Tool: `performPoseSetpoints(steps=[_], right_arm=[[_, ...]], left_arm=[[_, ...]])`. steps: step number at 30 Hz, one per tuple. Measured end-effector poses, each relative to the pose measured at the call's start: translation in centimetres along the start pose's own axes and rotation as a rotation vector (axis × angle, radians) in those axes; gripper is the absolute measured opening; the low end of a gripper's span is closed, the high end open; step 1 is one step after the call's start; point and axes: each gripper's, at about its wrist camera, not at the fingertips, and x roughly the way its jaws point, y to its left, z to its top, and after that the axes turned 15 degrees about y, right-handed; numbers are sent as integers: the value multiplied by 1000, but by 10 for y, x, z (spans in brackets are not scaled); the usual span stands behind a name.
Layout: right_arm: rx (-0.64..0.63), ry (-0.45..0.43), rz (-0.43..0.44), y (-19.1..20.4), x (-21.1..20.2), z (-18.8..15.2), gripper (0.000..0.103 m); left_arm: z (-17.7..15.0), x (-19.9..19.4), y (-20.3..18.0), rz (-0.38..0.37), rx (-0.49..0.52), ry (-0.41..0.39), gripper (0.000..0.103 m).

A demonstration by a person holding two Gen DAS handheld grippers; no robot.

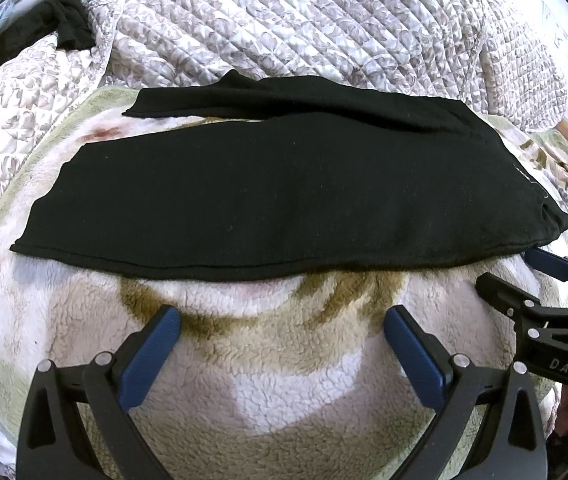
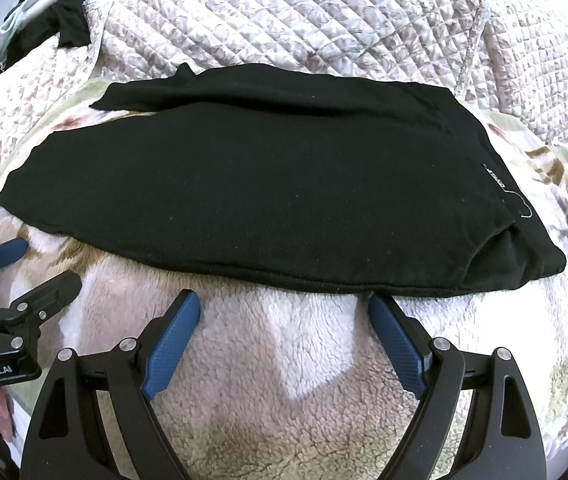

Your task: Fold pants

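Your left tongs (image 1: 282, 330) and right tongs (image 2: 284, 314) both gape apart, gripping nothing, over the fleece blanket (image 1: 292, 392) just short of the black pants (image 1: 268, 192).

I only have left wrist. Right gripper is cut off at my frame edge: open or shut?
Observer: Open. In the right wrist view the right gripper has its jaws spread wide, nothing between them, just short of the near edge of the black pants.
Operator: Waistband end, anything readable there?
Observer: A label with a loose white thread lies near the pants' right end; the print is too small to read.
Operator: And the left gripper from that side?
Observer: Its blue fingertip lies low on the fleece blanket, just short of the pants' left hem.
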Motion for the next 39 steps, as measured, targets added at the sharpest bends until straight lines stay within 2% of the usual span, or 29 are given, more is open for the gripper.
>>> performPoseSetpoints(steps=[13,18,20,23,39], right_arm=[[14,-22,28,-4,-8,-5,86],[14,-30,34,-6,-10,-5,79],[20,-27,33,-8,-10,-5,70],[31,-28,42,-11,-11,-6,65],[92,-18,122,-22,-11,-4,64]], left_arm=[[2,-7,4,-23,-25,-22,103],[3,-10,8,-22,-38,-42,103],[3,-10,9,-24,-43,-41,103],[2,-9,11,-24,-50,-42,103],[2,-11,25,-58,-109,-61,103]])
